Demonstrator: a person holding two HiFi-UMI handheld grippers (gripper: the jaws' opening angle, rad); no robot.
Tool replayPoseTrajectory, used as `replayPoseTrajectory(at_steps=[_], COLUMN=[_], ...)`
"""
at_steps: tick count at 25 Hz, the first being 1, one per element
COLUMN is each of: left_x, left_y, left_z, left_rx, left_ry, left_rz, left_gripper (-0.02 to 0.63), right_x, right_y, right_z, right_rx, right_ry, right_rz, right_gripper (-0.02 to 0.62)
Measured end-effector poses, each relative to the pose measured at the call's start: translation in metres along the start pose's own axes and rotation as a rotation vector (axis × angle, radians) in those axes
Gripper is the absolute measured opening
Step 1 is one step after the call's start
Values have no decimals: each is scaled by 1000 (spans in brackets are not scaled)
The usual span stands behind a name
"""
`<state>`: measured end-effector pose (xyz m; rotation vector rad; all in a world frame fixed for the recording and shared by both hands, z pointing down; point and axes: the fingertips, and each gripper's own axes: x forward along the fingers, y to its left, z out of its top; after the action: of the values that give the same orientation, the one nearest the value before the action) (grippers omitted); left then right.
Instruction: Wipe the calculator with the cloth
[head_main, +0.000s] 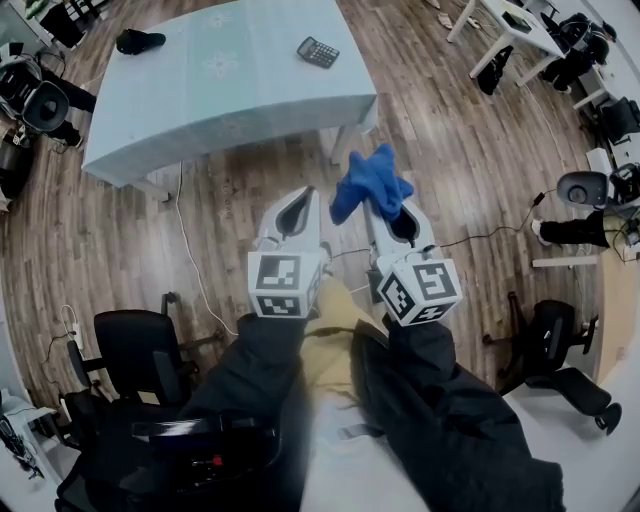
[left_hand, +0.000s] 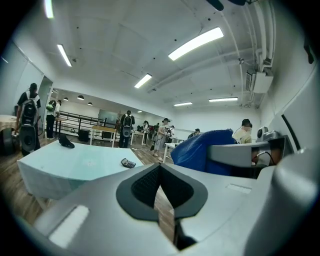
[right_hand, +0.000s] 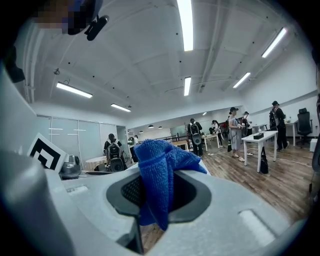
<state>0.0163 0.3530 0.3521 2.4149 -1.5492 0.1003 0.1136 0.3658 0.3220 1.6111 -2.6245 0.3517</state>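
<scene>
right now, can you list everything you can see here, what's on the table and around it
table: 1, pale blue cover, ahead on the floor
calculator: 1, dark, near the table's far right corner
black object: 1, far left corner of the table, too small to identify
cloth: 1, blue, bunched in the right gripper
white desk: 1 clear, upper right
office chairs: at least 2, black, lower left and lower right
floor: wood planks, cables across it
people: several, standing in the background
sleeves: 2, dark
left gripper: grey, jaws together, empty
right gripper: grey, shut on the cloth
</scene>
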Motion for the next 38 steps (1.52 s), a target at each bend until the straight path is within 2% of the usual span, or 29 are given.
replayPoseTrajectory(at_steps=[5,17,24,31,38], left_x=[42,156,192,224,294], left_y=[29,90,116,147,202], left_z=[15,58,63,69,86], left_rx=[12,8,-10,-17,-29], left_ry=[10,2,18,42,41], left_rz=[19,77,105,81,-13], left_gripper=[3,3,2,3,3], right_x=[56,179,224,264,334], right_y=[-17,-77,-99,-103,-114], right_z=[8,40,40,38,45], right_rx=[35,40,51,69,67], right_ry=[-19,-22,8,29,28], right_rz=[22,61,68,51,-38], right_gripper=[87,87,87,87,87])
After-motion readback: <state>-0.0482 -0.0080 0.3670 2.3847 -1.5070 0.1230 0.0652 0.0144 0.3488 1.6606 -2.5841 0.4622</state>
